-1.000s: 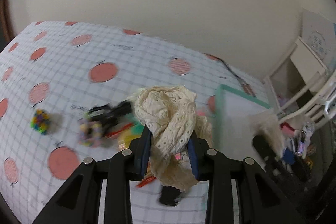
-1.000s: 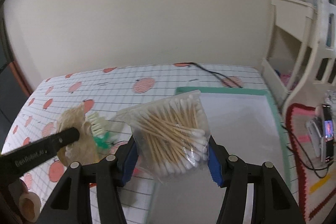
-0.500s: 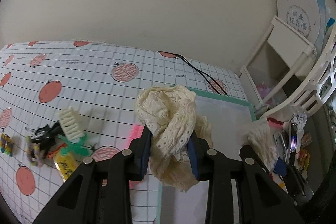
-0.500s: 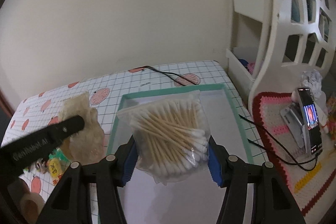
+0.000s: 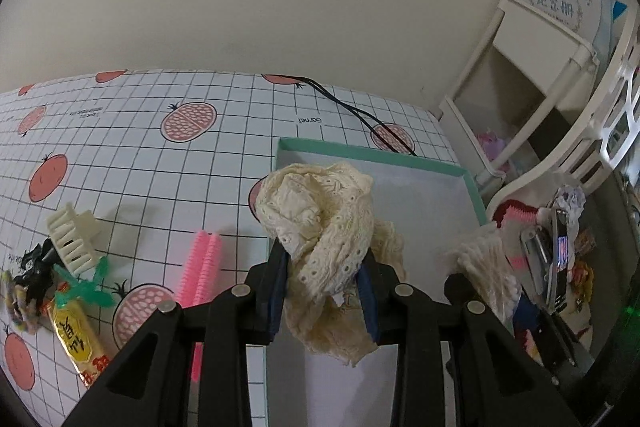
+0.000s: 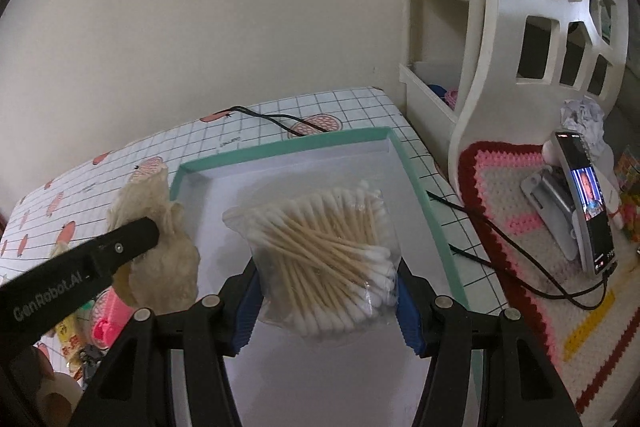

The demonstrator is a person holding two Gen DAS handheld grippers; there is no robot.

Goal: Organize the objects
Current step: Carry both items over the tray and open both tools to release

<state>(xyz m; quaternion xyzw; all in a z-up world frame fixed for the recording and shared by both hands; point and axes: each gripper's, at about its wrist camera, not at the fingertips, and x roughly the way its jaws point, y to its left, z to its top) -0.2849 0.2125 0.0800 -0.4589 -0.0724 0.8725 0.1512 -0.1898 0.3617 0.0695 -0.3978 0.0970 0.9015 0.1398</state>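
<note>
A bag of cotton swabs point(image 6: 324, 259) is hanging pinched between the fingers of the right gripper point(image 6: 326, 301), over the green-rimmed tray point(image 6: 424, 211). Beside it, the left gripper point(image 5: 324, 291) is clamping a bunched cream lace cloth point(image 5: 320, 227) above the tray's left edge. A pink comb point(image 5: 200, 267), cream hair claw point(image 5: 74, 239) and yellow packet point(image 5: 78, 343) are lying on the fruit-print tablecloth point(image 5: 140, 155).
</note>
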